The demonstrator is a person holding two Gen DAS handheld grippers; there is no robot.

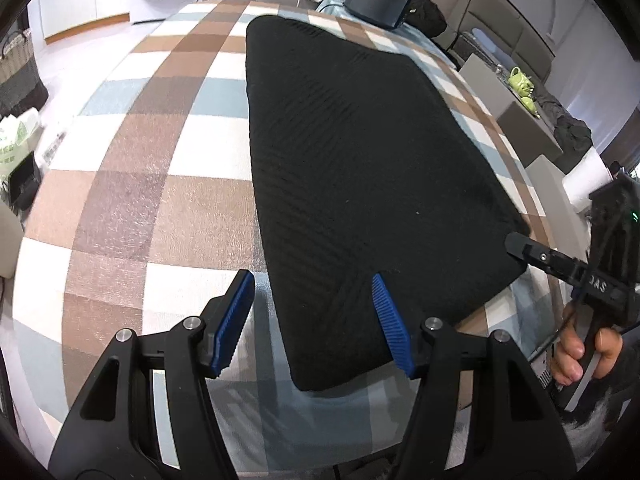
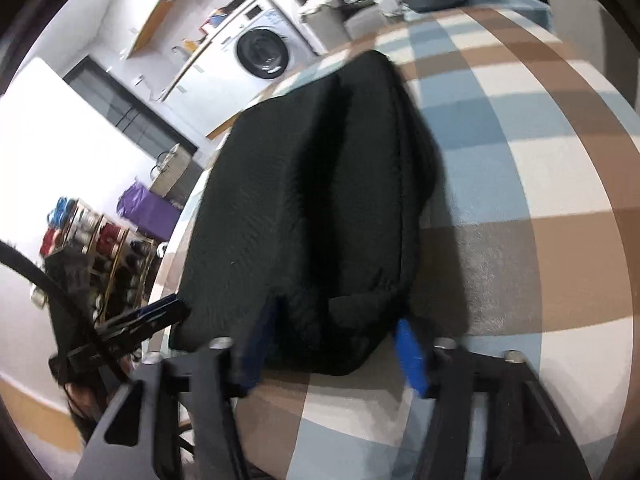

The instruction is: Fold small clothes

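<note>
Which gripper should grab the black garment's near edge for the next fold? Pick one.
Probably right. The right gripper already straddles the black garment at its near edge; the left gripper has only one pad over it.

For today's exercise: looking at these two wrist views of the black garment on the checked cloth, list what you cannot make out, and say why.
- What kind of clothing the black garment is: laid flat and dark, it shows no detail in either view.
- Whether the right gripper touches the fabric: right wrist view, motion blur.
- Objects on the shelves: right wrist view, small and blurred.
- The person beyond one hand: left wrist view, cut off by the edge.
</note>
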